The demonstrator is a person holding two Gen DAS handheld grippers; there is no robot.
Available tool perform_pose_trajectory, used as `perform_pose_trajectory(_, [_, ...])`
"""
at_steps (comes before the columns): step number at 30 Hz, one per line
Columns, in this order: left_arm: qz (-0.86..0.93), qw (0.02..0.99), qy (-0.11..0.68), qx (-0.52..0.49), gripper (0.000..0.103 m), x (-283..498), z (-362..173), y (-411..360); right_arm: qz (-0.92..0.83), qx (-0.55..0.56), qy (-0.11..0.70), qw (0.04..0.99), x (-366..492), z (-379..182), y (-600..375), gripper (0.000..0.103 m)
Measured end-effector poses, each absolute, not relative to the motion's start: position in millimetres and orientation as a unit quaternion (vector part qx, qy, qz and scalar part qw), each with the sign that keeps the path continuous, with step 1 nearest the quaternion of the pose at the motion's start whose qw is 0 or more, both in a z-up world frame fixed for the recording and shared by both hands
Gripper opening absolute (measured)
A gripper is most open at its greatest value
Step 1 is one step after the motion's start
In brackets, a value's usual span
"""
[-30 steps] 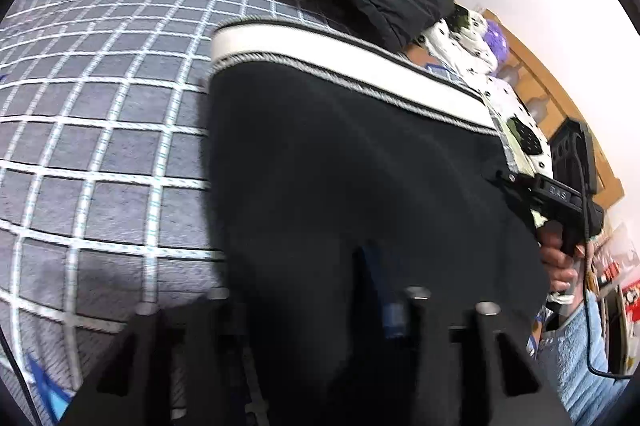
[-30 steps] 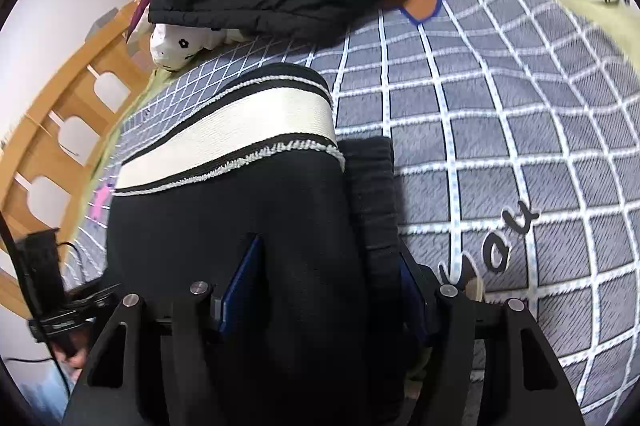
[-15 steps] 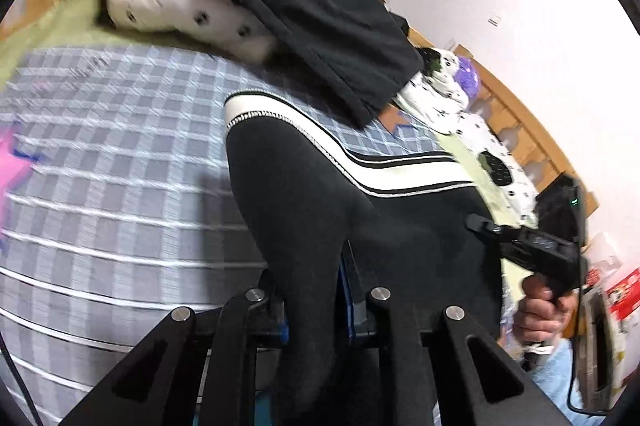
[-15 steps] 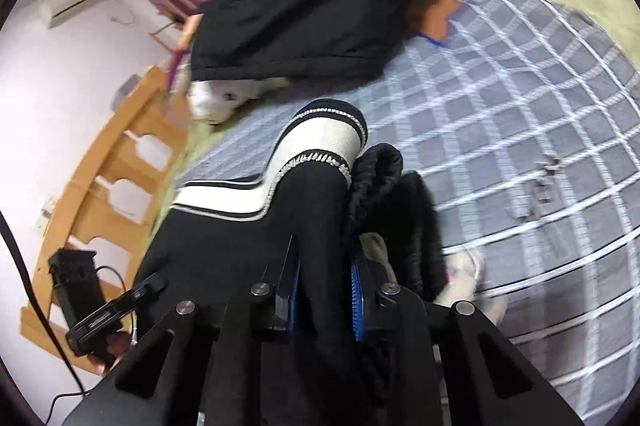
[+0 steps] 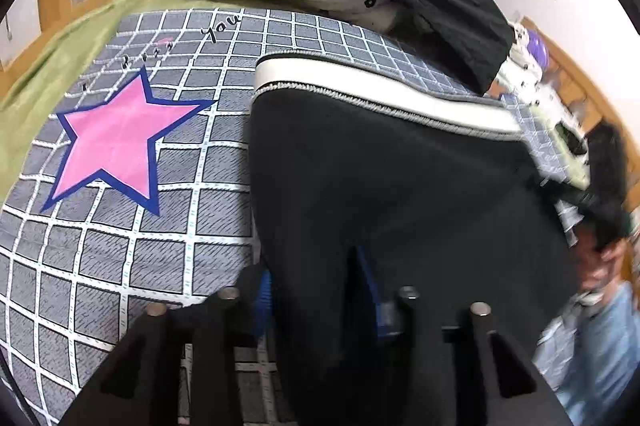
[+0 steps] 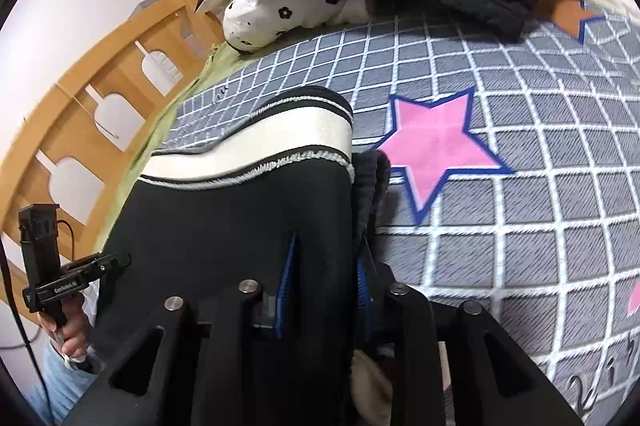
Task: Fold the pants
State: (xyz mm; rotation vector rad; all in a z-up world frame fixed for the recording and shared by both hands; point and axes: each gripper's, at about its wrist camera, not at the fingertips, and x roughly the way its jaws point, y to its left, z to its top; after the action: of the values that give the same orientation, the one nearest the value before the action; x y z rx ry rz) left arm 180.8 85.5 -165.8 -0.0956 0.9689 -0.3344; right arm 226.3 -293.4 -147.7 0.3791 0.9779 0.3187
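Pants (image 5: 400,178) are lying across the checked sheet (image 5: 120,246), white waistband farthest from both cameras; left gripper (image 5: 316,286) and right gripper (image 6: 326,266) are each clamping black fabric between their fingers.

Black fingers (image 6: 286,278), blue pads, silver screws

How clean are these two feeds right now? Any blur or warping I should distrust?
Left wrist view: heavy fisheye bends the grid on the bedspread; the right edge is motion-smeared, so the right claw and hand are blurry. Right wrist view: sharper, the left claw reads clearly; the bedspread at far right is softly blurred. The pants are near-black, with little fold detail.
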Motion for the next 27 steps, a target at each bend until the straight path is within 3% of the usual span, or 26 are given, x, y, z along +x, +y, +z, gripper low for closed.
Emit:
perform_pose_trajectory(3, [-0.133,0.888,0.44,-0.015,0.05,167.7,-157.9,85.0,0.125,0.123,0.466,0.867,216.8,-133.7,-284.6,0.036])
perform_pose_trajectory(9, [-0.147,0.905,0.398,-0.01,0.051,118.0,-129.3,80.0,0.102,0.061,0.398,0.91,148.3,-86.7,-270.7,0.037])
perform_pose_trajectory(14, [-0.129,0.903,0.407,0.059,0.053,73.7,-159.1,52.4,0.11,0.011,0.412,0.904,108.9,-124.3,-243.8,0.037])
perform_pose_trajectory(17, [-0.129,0.897,0.423,0.033,0.056,62.3,-173.7,60.9,0.084,-0.046,0.41,0.907,98.6,-135.7,-226.2,0.037])
perform_pose_trajectory(21, [-0.138,0.887,0.439,-0.017,0.055,51.8,-160.8,83.9,0.088,-0.002,0.432,0.897,92.5,-124.1,-240.6,0.037])
perform_pose_trajectory(27, [-0.138,0.891,0.412,0.134,0.055,8.1,-157.3,68.5,0.077,0.021,0.438,0.896,75.3,-119.4,-246.9,0.037])
